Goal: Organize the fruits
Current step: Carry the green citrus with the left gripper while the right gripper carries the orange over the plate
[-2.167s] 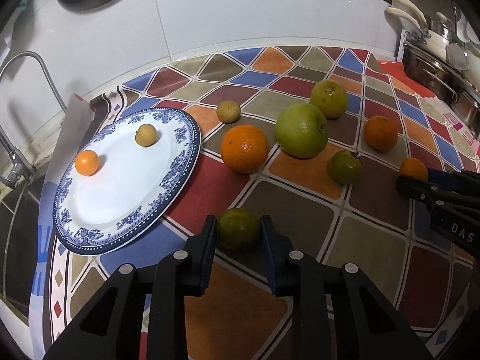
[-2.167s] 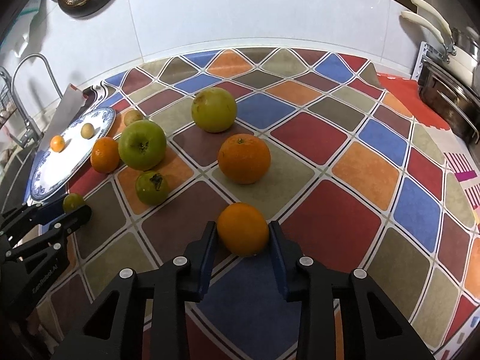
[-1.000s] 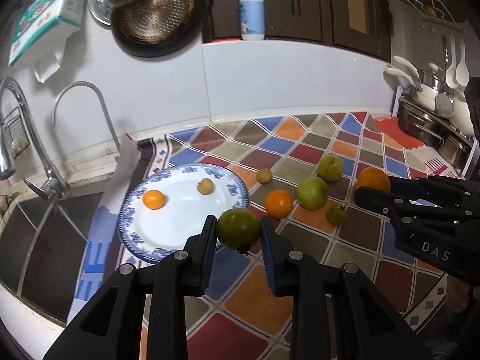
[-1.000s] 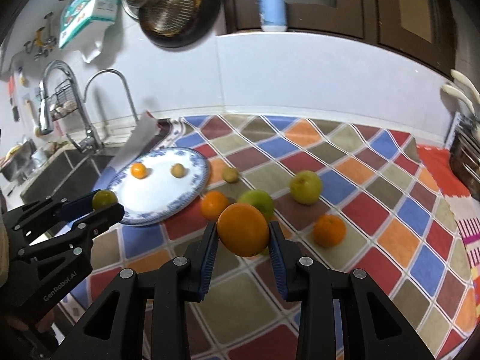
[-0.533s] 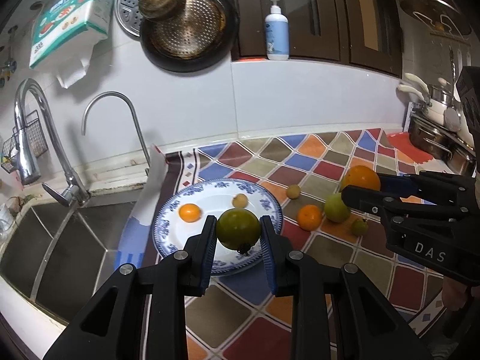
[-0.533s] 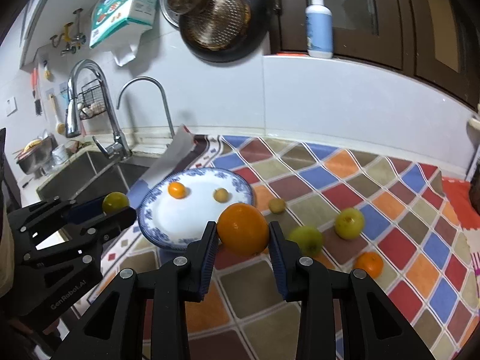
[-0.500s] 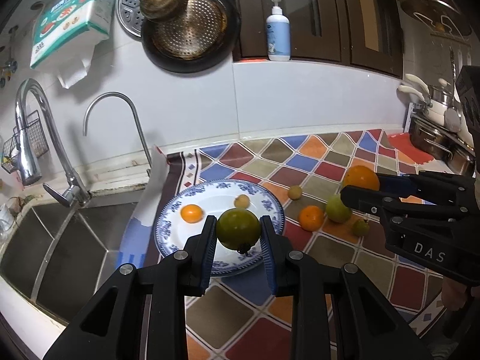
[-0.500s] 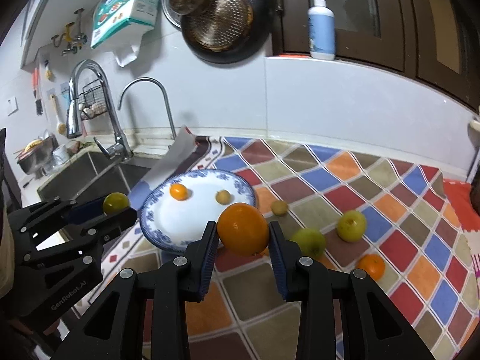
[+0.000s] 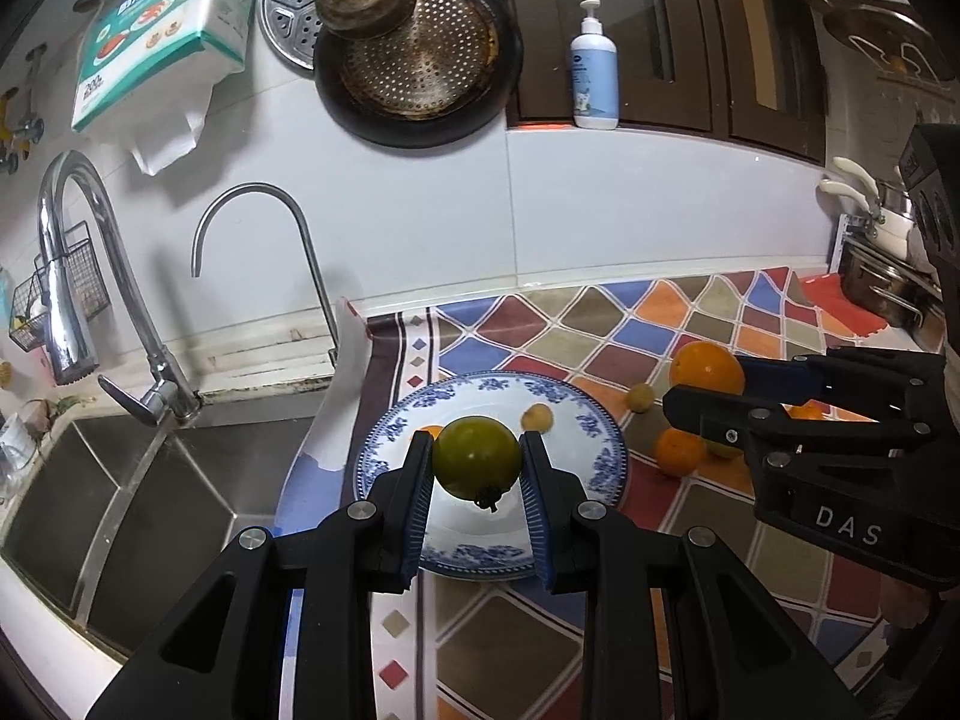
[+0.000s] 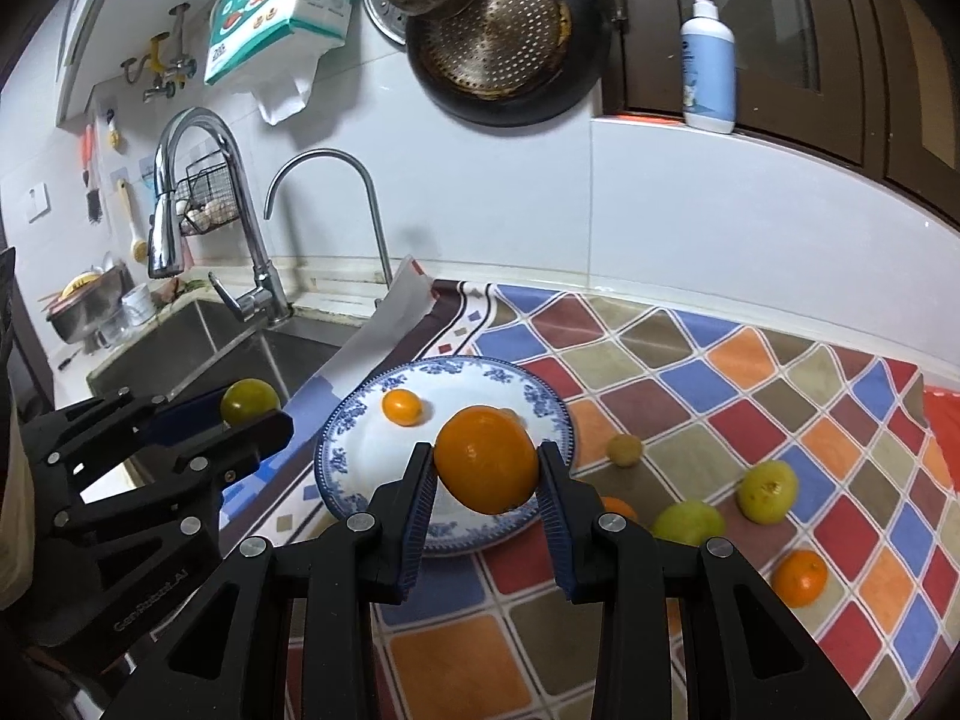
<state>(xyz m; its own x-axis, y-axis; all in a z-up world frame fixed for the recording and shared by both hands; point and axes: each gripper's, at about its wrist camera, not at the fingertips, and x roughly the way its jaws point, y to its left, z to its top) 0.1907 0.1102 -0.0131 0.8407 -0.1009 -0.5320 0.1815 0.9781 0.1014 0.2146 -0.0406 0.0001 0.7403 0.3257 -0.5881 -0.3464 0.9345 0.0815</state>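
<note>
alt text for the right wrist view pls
The right hand-held gripper grips an orange above a blue-rimmed plate holding a small orange fruit. At left, the left hand-held gripper holds a green fruit near the sink.

Matte black plastic throughout on the left gripper and the right gripper. Forked, angular finger arms with triangular cut-outs, fastened with round silver screws. Ribbed blue pads along the inner faces of the fingers. White letters "DAS" on the right gripper's side at the right edge of the left wrist view. Faint grey "GenRobot.AI" lettering on the left gripper's body, lower left of the right wrist view.
</note>
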